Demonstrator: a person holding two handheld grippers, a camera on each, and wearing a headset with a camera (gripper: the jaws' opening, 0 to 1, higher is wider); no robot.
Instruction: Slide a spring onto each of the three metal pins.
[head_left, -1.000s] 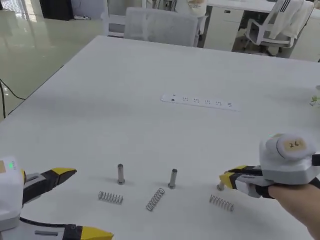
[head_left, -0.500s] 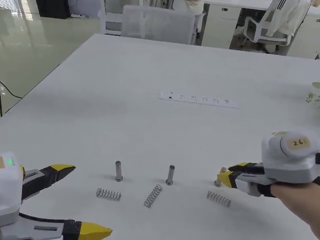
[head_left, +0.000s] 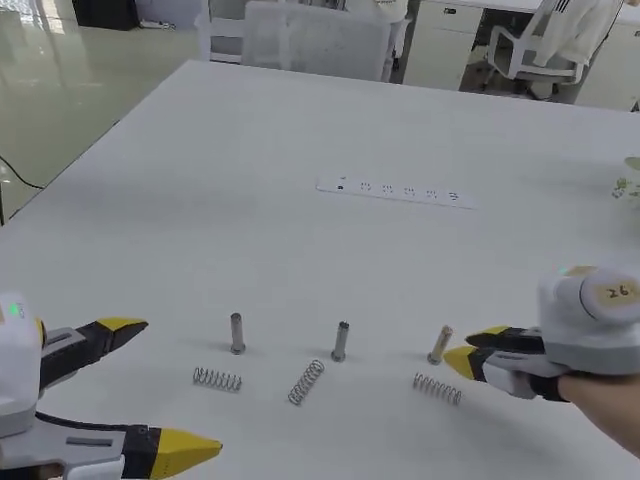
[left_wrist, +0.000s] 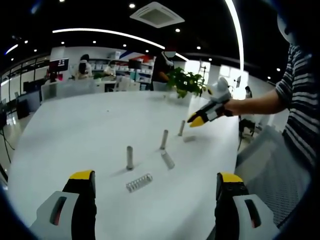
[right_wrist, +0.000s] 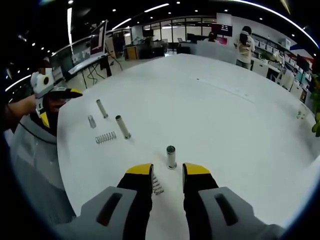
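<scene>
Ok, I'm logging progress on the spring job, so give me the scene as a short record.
Pins: left pin, middle pin, right pin, all standing, bare
Springs: left spring, middle spring, right spring, lying on the table before the pins
Left gripper: jaws wide open, empty
Right gripper: jaws slightly apart, empty, by the right pin

— Anything legible here?

— One number: a handwritten "26" in dark pen on the round pale yellow sticker (head_left: 615, 291). It's at the right edge of the head view, on the white rounded top of the right gripper (head_left: 470, 348).

— What about the long flat white plastic power strip (head_left: 394, 191), upper middle of that view?

— There are small dark marks along its length, but they're too small to read.
</scene>
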